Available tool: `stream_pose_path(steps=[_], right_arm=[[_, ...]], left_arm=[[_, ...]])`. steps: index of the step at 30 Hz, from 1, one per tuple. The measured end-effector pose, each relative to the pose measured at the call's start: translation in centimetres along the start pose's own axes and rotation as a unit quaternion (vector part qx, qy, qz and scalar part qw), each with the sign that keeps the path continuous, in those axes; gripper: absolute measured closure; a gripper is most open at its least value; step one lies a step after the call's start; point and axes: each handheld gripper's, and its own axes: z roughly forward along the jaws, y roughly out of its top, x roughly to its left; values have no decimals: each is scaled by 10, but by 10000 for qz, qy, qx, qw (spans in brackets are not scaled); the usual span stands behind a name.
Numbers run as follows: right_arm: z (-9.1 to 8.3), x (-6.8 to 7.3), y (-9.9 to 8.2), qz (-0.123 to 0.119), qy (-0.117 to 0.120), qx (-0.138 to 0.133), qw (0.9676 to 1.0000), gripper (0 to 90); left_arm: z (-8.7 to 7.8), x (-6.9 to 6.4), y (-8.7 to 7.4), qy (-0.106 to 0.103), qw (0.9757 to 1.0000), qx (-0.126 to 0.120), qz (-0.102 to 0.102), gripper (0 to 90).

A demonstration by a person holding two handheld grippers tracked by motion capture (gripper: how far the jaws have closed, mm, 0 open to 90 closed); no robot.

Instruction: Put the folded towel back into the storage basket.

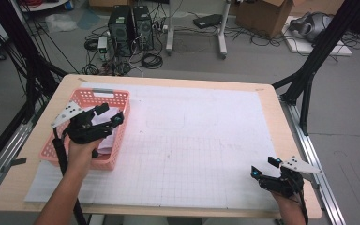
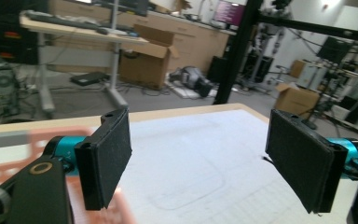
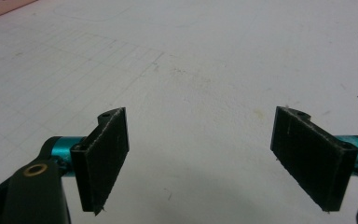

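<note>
A pink plastic basket [image 1: 88, 95] stands at the table's left side, with something white [image 1: 107, 142] lying in it. My left gripper [image 1: 110, 114] hovers over the basket's right half and points toward the table's middle. In the left gripper view its jaws [image 2: 200, 163] stand wide apart with nothing between them, and the basket [image 2: 9, 154] shows as a blurred orange grid at the lower left. My right gripper [image 1: 265, 167] rests low near the front right corner. It is open and empty [image 3: 200, 163] over the gridded sheet. A corner of the basket [image 3: 0, 9] shows far off.
A large white gridded paper sheet [image 1: 192, 140] covers most of the wooden table [image 1: 288, 140]. Black frame posts [image 1: 309, 70] stand at both sides. Behind the table are computer towers [image 1: 131, 30], cables and a cardboard box [image 1: 265, 16] on the floor.
</note>
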Motion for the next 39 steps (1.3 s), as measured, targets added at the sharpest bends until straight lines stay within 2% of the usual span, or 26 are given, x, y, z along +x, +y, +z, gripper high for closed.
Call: stream_pose_path(steps=[1,4,10,12,19,23,25,28,31,35,39], right_arm=[[0,0,0,-13,24,-2,10000,182],[-1,0,0,-24,63,-12,10000,182],[-5,-3,1,0,48,-80,10000,182],[-5,-3,1,23,60,-94,9999,182],[-6,3,1,-71,59,-84,9999,182],[-8,3,1,-30,45,-100,9999,183],[-8,3,1,-24,38,-106,9999,182],[-8,3,2,-23,25,-126,9999,182],[-7,4,2,-34,-72,-158,9998,183],[-8,4,4,43,-72,-272,9996,182],[-8,6,3,19,-46,-232,9997,182]], left_arm=[[2,-4,0,-44,10000,10,61,226],[11,-17,-5,-309,9995,77,56,226],[20,-36,-16,-534,9981,189,240,226],[24,-43,-22,-697,9968,291,272,226],[33,-75,-47,-1071,9904,614,622,226],[37,-80,-55,-1091,9890,703,709,228],[38,-80,-58,-1058,9897,689,675,229],[39,-81,-64,-1000,9894,753,730,230],[41,-82,-71,-1024,9890,837,667,229],[43,-80,-80,-1009,9907,786,473,229],[44,-81,-85,-1013,9894,900,526,230]])
